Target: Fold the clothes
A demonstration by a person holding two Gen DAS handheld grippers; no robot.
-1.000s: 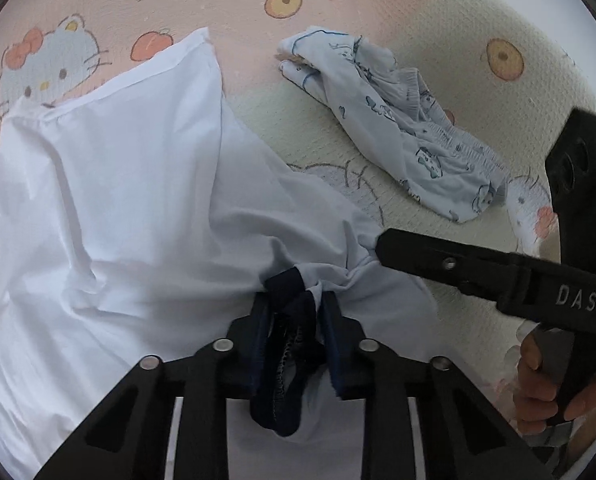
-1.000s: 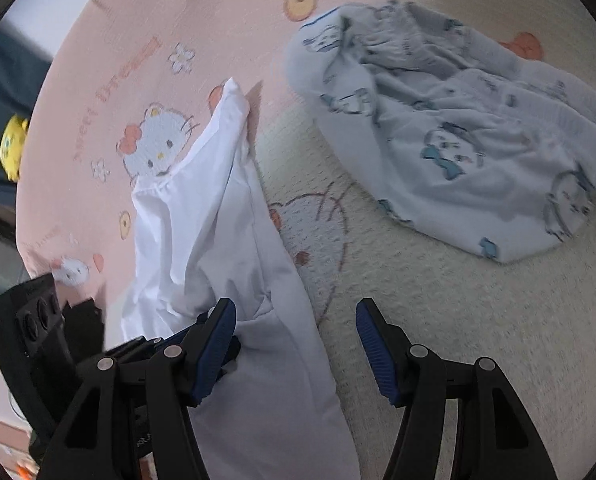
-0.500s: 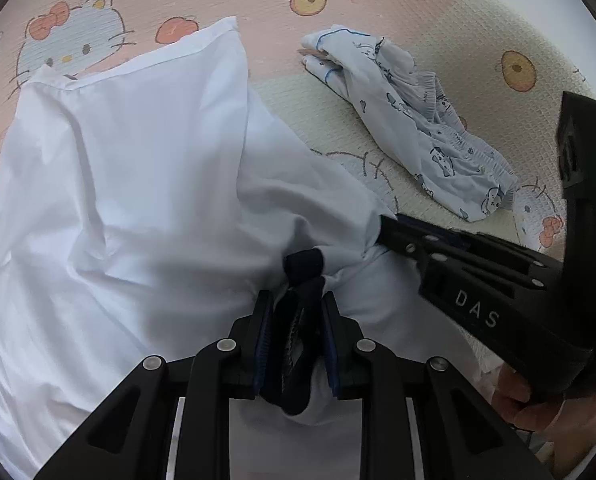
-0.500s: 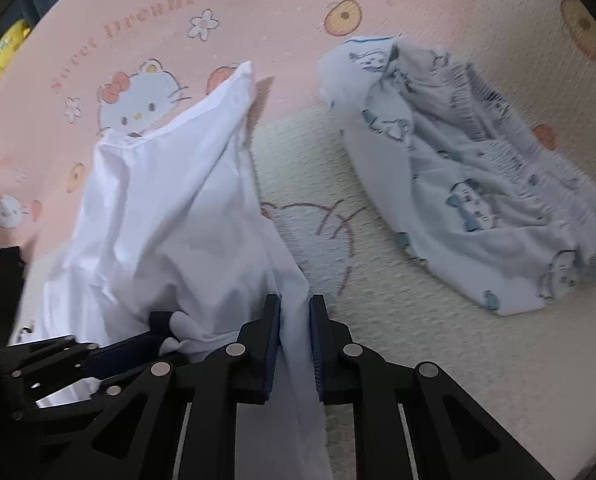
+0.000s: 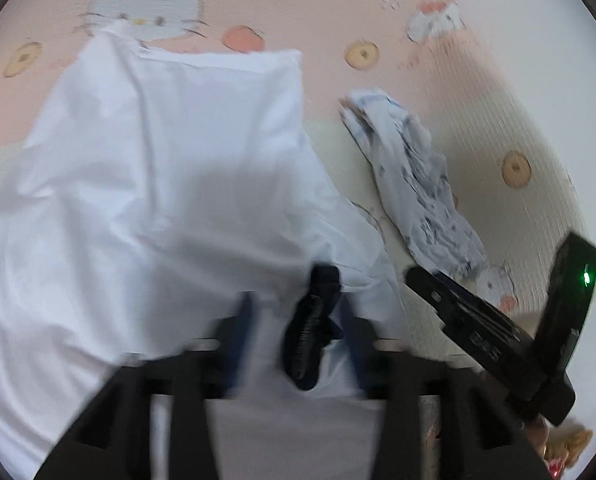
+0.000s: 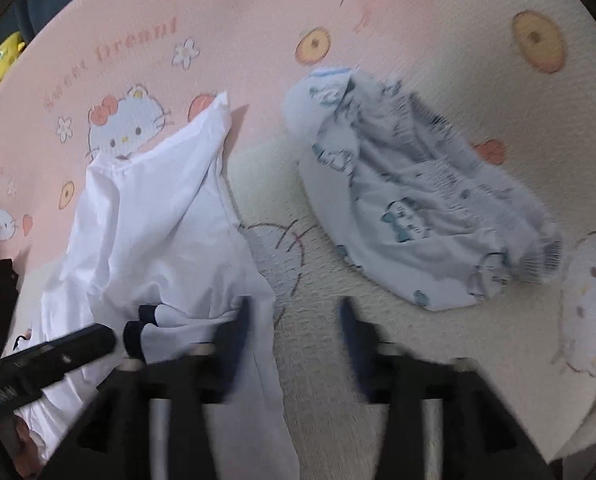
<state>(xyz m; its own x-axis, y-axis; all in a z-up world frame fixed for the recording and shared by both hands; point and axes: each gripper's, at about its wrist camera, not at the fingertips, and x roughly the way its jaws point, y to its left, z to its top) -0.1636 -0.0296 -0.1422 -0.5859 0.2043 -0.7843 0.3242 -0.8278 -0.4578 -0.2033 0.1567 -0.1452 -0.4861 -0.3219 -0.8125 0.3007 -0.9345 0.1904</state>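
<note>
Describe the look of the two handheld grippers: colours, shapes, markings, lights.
Both are black, angular frames with round silver bolt heads. The left gripper and the right gripper carry dark blue pads on their fingers. Seen from the left wrist, the right gripper's side has faint pale lettering, too blurred to read, and a boxy black housing with a small green light.

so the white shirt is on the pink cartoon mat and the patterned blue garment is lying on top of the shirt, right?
Not quite. The white shirt is on the pink cartoon mat, but the patterned blue garment lies apart from it, with bare mat between them. The right wrist view shows the gap.
</note>
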